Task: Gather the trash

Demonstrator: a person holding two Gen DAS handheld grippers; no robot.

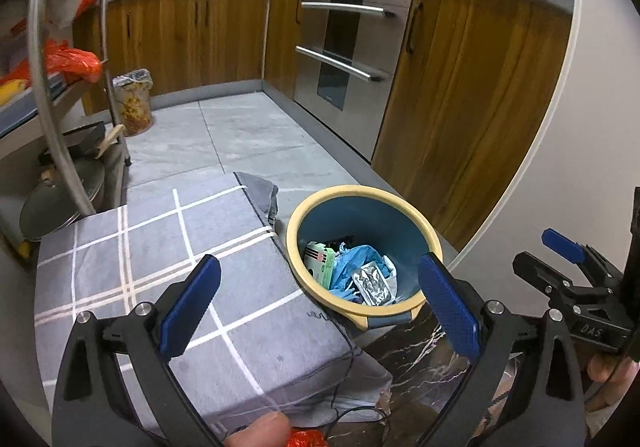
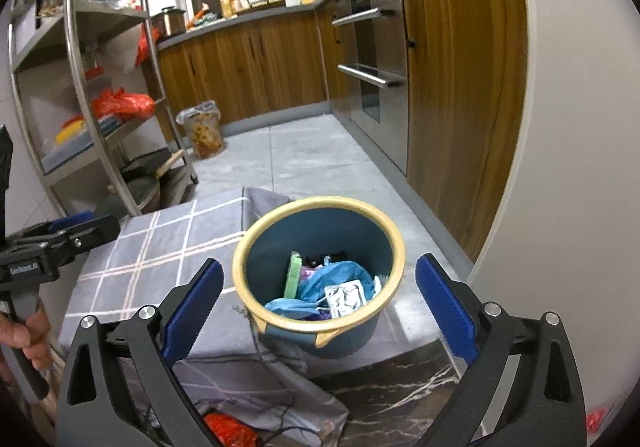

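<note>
A blue bin with a cream rim stands on the floor beside a grey checked cloth. It holds trash: a green box, blue crumpled plastic and a silver foil pack. My left gripper is open and empty, above the cloth's edge and the bin. My right gripper is open and empty, just above the bin; it also shows in the left wrist view.
Wooden cabinets and a steel oven run along the right. A metal rack with orange bags stands left. A lined waste basket sits at the back. A red wrapper lies near my grippers.
</note>
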